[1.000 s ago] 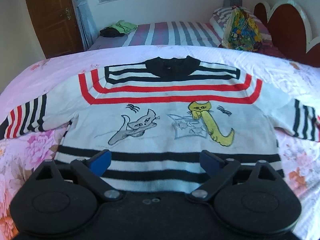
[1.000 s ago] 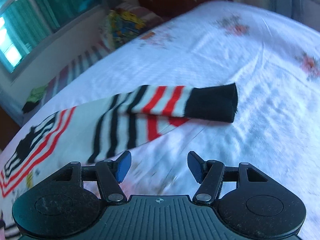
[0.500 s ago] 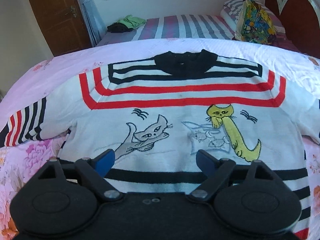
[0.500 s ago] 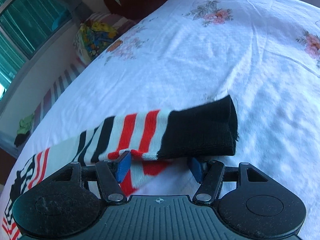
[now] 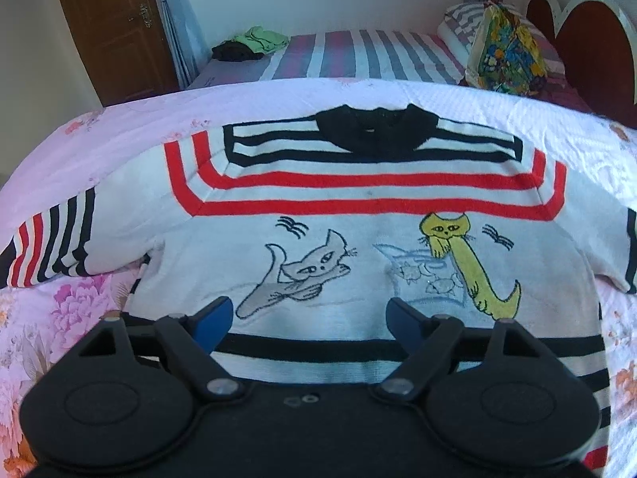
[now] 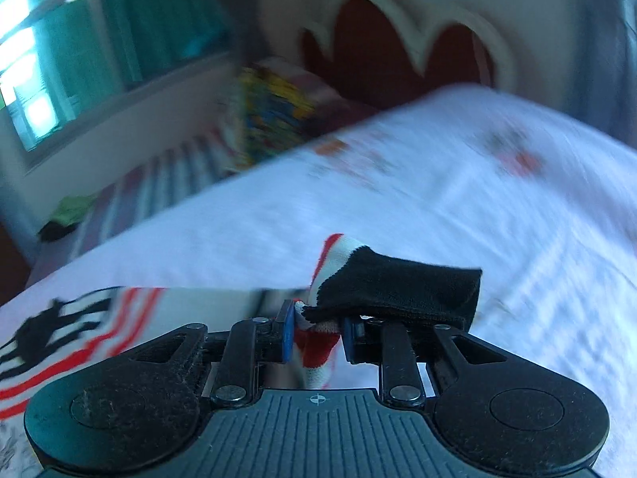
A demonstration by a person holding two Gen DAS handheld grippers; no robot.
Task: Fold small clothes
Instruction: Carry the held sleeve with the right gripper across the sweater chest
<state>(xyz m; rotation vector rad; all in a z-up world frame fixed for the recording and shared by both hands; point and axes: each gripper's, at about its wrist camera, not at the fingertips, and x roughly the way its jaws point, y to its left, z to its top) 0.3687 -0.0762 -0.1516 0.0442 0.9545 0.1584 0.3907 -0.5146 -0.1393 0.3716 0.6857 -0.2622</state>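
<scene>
Knit sweater (image 5: pixel 358 279) (white, red and black stripes, two cartoon cats on the chest) lies flat and face up on the floral bedspread (image 5: pixel 79 310), black collar (image 5: pixel 374 127) at the far side, hem toward the left wrist camera.

Right gripper (image 6: pixel 316 334): jaws drawn in and clamped on the sleeve (image 6: pixel 358 290) just behind the black cuff (image 6: pixel 418 290). Cuff end flops over the right-hand finger, and the striped part is bunched between the blue pads (image 6: pixel 287 336). Sleeve end looks lifted off the bed. Frame is heavily motion-blurred, so I can't say how high.

Left gripper (image 5: pixel 306 318): fingers spread wide, nothing between them, over the lower chest near the black hem stripe. Can't tell if it touches the knit. The other sleeve (image 5: pixel 51 247) is stretched out flat at the left edge of that view.

Step in hand, my read: first fold, bringing the gripped sleeve inward across the body. Nothing is folded yet on the torso.

Next move calls for:
- carrying the cuff in an arc over the chest panel toward the cats, low enough that the sleeve lays down flat
- the left gripper possibly pinning the body so it doesn't drag
- releasing only once the cuff rests on the torso

Risk: the grip is narrow and off-centre on the sleeve, so the fabric may twist and land creased.
</scene>
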